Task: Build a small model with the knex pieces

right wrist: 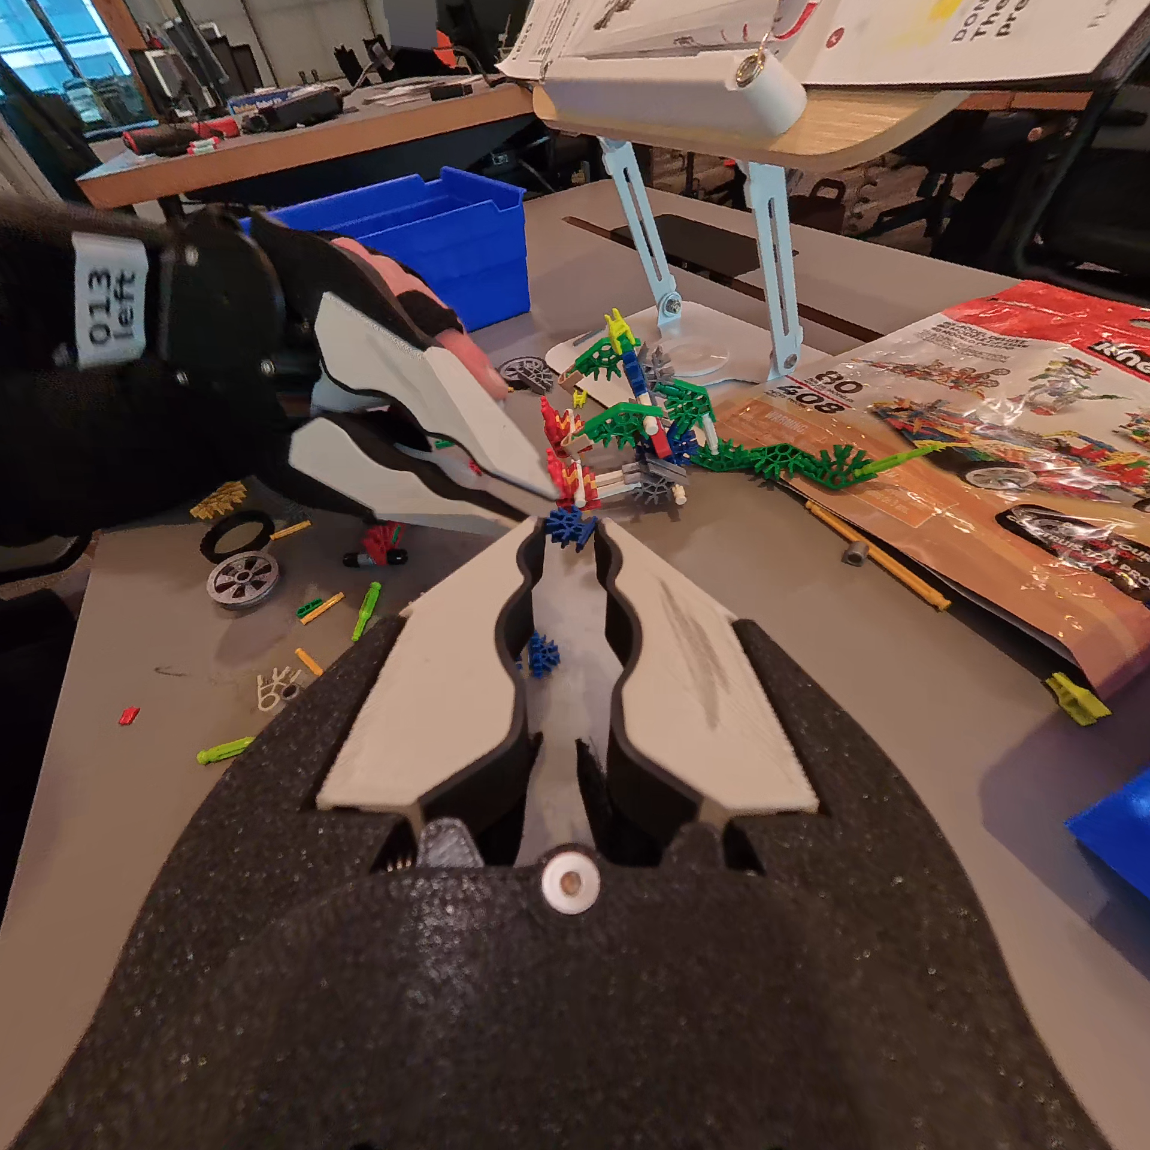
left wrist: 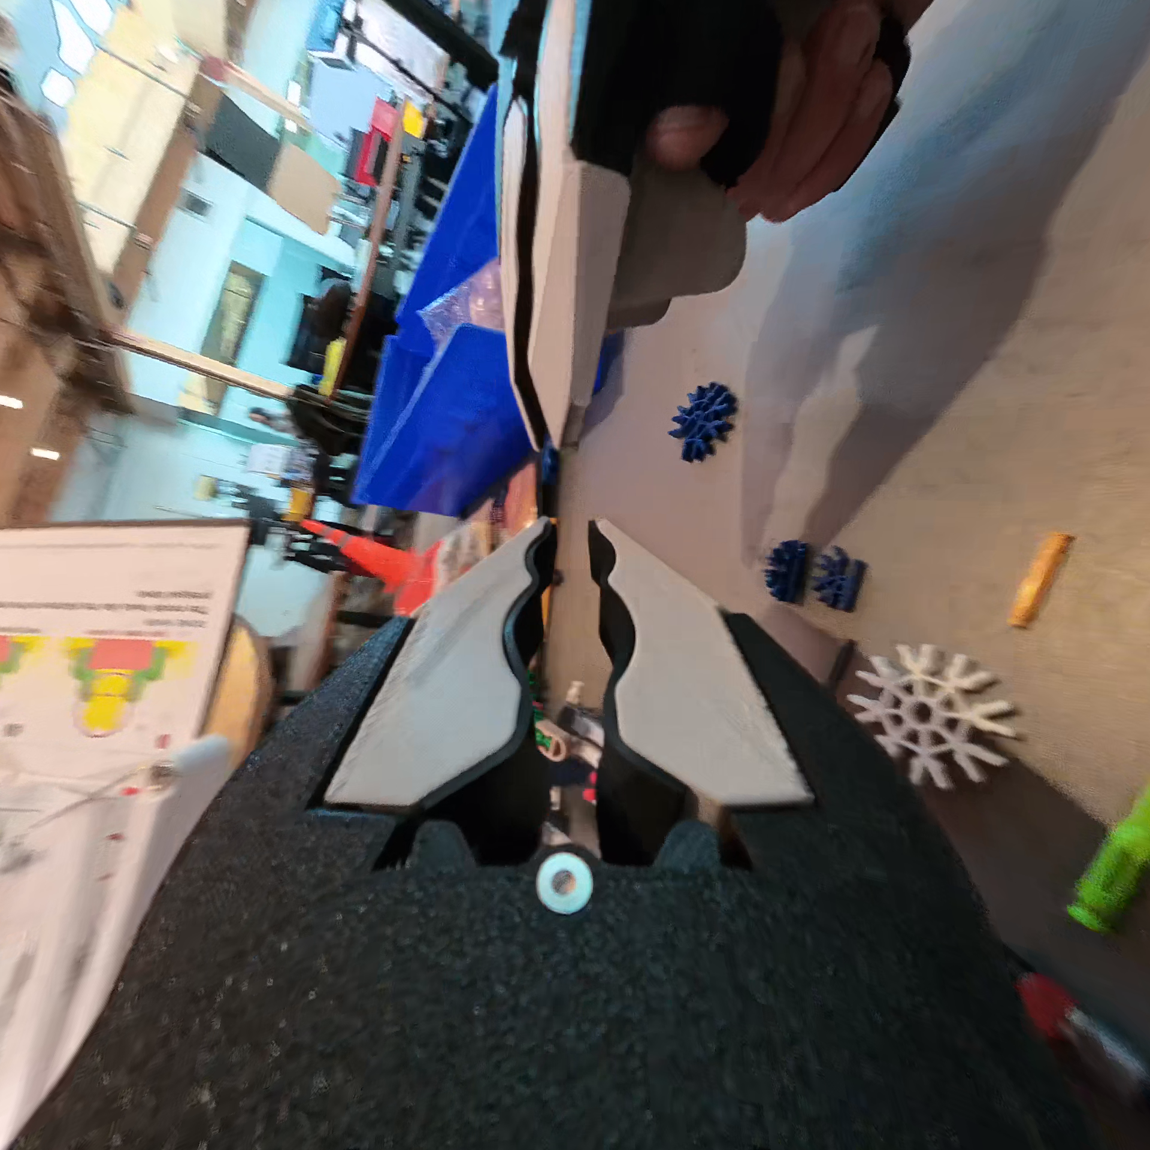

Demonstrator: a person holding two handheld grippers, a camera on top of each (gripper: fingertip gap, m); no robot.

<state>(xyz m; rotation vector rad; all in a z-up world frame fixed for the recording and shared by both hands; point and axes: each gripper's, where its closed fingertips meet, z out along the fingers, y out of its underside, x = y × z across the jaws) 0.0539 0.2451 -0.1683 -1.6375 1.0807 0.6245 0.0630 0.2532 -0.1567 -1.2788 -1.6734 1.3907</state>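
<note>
My right gripper (right wrist: 569, 529) is shut on a small blue snowflake connector (right wrist: 567, 528), held just in front of a multicoloured toy model (right wrist: 628, 423) with red flame pieces and a green tail. My left gripper (right wrist: 538, 504) comes in from the left, turned on its side, with its tips against the model's red pieces. In the left wrist view its jaws (left wrist: 571, 529) stand narrowly apart, and I cannot tell whether they clamp anything. The right gripper (left wrist: 554, 439) and the blue connector (left wrist: 549, 463) show just beyond them.
Blue bins (right wrist: 429, 230) stand at the back left, a white book stand (right wrist: 659, 299) behind the model, and a toy package bag (right wrist: 964, 448) at the right. Loose wheels (right wrist: 243, 579), rods and connectors lie on the grey table, among them a white snowflake (left wrist: 930, 712) and blue connectors (left wrist: 815, 575).
</note>
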